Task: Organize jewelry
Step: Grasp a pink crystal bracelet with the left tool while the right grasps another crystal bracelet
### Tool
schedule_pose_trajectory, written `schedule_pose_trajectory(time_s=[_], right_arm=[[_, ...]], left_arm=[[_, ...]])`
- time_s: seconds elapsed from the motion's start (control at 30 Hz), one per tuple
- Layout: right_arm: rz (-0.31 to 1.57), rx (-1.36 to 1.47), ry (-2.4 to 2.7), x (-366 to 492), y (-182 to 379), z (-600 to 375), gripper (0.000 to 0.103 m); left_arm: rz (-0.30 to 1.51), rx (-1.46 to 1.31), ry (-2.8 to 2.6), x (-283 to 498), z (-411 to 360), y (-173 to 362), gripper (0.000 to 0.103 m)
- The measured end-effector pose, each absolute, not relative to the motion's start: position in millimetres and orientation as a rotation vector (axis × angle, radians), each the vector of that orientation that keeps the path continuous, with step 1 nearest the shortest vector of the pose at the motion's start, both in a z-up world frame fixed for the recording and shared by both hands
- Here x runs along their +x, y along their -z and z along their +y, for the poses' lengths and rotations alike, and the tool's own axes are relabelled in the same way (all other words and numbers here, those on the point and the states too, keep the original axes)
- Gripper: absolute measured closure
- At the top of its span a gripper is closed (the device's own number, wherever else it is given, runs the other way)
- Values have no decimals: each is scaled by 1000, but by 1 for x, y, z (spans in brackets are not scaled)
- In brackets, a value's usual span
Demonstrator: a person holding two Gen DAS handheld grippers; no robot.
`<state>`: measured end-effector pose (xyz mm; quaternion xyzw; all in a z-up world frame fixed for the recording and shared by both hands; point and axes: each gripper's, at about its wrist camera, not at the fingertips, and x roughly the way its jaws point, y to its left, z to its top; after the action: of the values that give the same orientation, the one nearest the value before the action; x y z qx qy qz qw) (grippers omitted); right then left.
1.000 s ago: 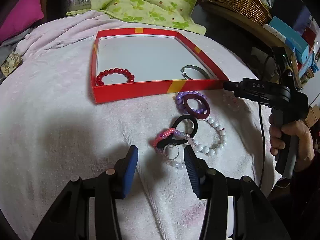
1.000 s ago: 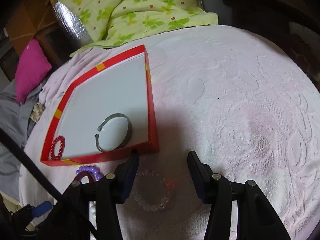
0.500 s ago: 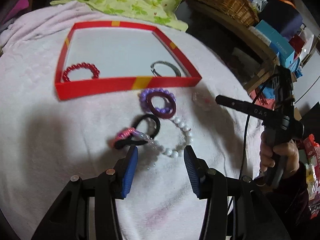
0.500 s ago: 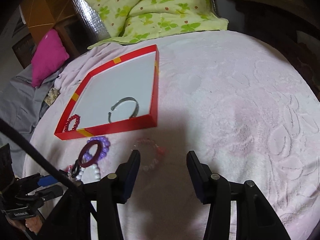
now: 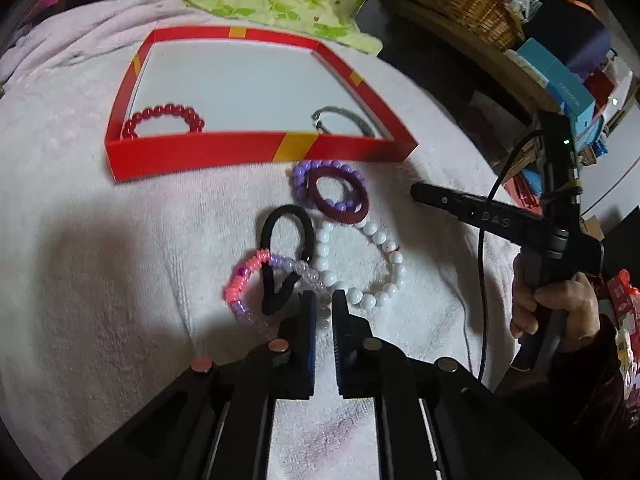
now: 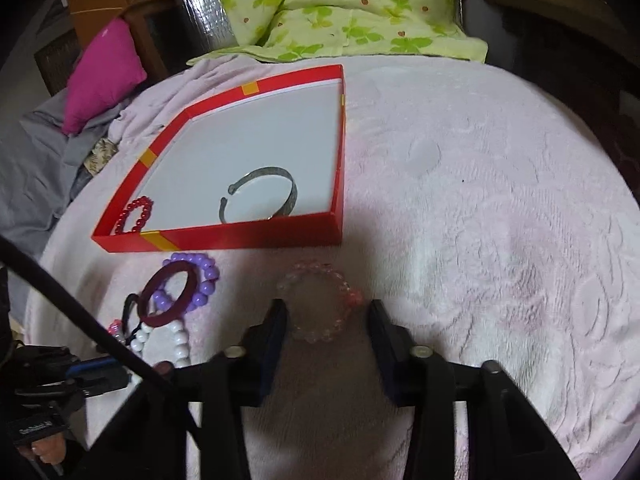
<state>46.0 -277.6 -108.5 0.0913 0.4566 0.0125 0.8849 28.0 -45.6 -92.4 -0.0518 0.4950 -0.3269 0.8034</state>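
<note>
- The step in hand looks like picking loose bracelets off the pink towel [image 6: 500,208] to put them into the red box [image 5: 256,151], which lies ahead of both tongs and holds a red bead bracelet [image 5: 164,118] and a metal bangle [image 6: 260,196].
- The left tongs [image 5: 323,306] are nearly pressed together at the near edge of the tangle, where the white bead bracelet [image 5: 360,264] meets the pink-and-clear bracelet [image 5: 256,280] and the black hair tie [image 5: 286,256]; which one they pinch, if any, cannot be told.
- The right tongs [image 6: 326,312] are spread wide around the near half of the clear pink bracelet [image 6: 320,300], not gripping it.
- Next, the right tongs need to close on its beads and lift them over the box wall.
- The purple bead bracelet [image 5: 320,184] and maroon hair tie [image 5: 340,200] wait just in front of the box.
</note>
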Motion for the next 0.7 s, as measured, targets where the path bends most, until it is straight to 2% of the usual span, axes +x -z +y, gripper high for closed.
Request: schedule_pose_trajectory(time_s=[0.03, 0.37, 0.43, 0.47, 0.5, 0.53, 0.57, 0.7], right_arm=[[948, 198, -39, 45, 107, -277, 94], [899, 245, -25, 28, 92, -287, 94], [898, 271, -27, 28, 91, -289, 94], [900, 277, -28, 28, 91, -290, 94], [899, 277, -29, 28, 91, -289, 94], [898, 273, -34, 28, 91, -287, 94], [898, 270, -39, 28, 91, -287, 94], [906, 271, -49, 28, 92, -285, 94]], left_arm=[[1045, -125, 717, 27, -43, 89, 96], [986, -99, 681, 23, -15, 73, 95], [992, -90, 661, 27, -15, 75, 91], [996, -92, 652, 29, -14, 76, 81], [1000, -89, 643, 31, -15, 77, 65], [1000, -81, 632, 33, -18, 78, 59], [992, -73, 627, 33, -18, 77, 56], [964, -29, 626, 43, -30, 80, 56]])
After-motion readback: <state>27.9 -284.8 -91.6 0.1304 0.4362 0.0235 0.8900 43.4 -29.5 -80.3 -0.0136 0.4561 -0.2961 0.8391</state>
